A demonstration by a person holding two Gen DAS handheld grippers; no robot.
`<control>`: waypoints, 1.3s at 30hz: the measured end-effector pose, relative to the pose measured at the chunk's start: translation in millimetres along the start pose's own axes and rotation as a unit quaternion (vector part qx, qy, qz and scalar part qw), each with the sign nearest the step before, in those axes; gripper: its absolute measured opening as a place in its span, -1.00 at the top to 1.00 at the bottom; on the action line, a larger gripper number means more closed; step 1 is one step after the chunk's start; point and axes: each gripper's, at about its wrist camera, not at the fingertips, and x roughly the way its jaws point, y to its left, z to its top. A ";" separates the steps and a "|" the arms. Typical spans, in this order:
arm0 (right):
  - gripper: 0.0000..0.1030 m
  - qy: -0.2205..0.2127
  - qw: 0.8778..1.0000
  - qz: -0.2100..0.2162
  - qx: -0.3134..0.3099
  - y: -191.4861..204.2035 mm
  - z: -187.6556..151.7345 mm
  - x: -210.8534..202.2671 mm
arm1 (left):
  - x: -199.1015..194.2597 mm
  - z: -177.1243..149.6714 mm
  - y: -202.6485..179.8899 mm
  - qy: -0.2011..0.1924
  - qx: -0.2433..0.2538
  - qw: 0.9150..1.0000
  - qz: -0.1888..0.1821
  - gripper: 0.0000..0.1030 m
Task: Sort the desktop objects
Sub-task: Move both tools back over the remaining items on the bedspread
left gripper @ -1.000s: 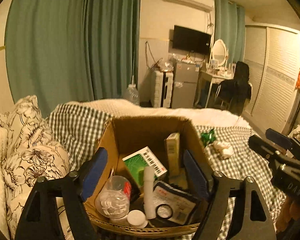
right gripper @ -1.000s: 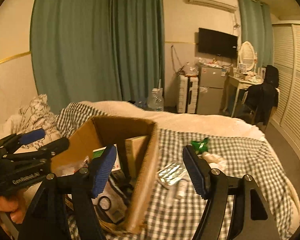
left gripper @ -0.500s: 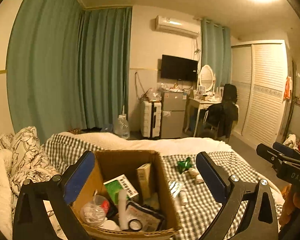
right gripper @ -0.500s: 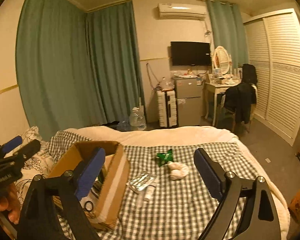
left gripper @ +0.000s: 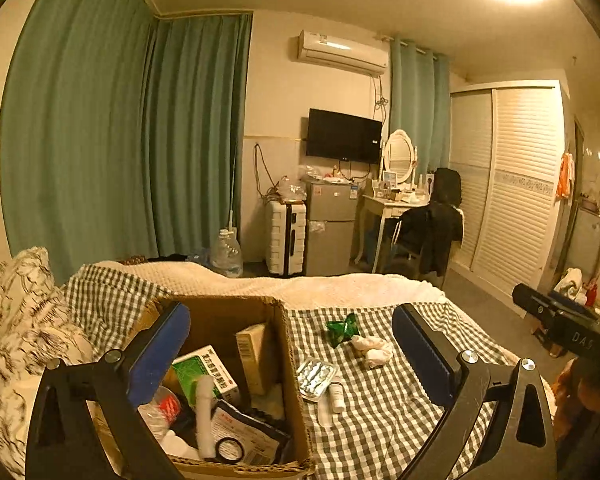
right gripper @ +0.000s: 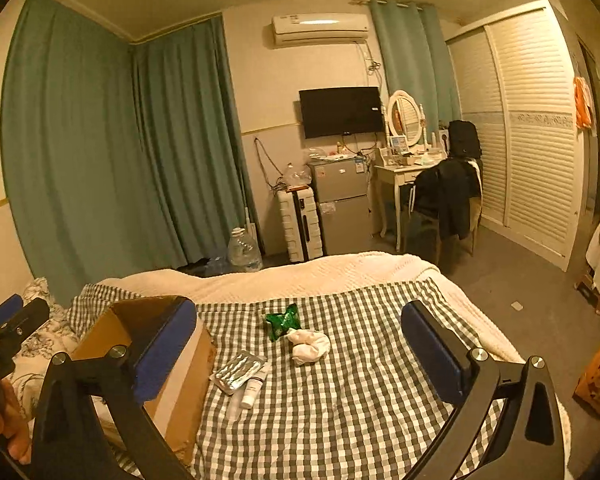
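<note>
Checked bedspread [right gripper: 340,400] carries a cardboard box [left gripper: 284,360] at 8 o'clock; just right of it a small white tube [right gripper: 252,389] lies with its cap toward 6 and its long axis 12-to-6 – partly under a foil pill sheet [right gripper: 238,370]. Left gripper [left gripper: 292,356] spread; right gripper [right gripper: 300,352] opening – both empty.

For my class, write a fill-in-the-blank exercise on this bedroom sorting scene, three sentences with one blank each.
1. The crumpled green wrapper lies on the ____ blanket.
2. The green-and-white carton sits inside the ____ box.
3. The blister pack lies ____ that box.

Missing words: checked; cardboard; outside
</note>
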 end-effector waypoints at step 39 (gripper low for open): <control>-0.59 0.175 0.984 0.027 0.014 -74.9 -73.8 230.3 | 223.1 -151.2 -98.5 0.178 0.032 0.983 0.022 -0.41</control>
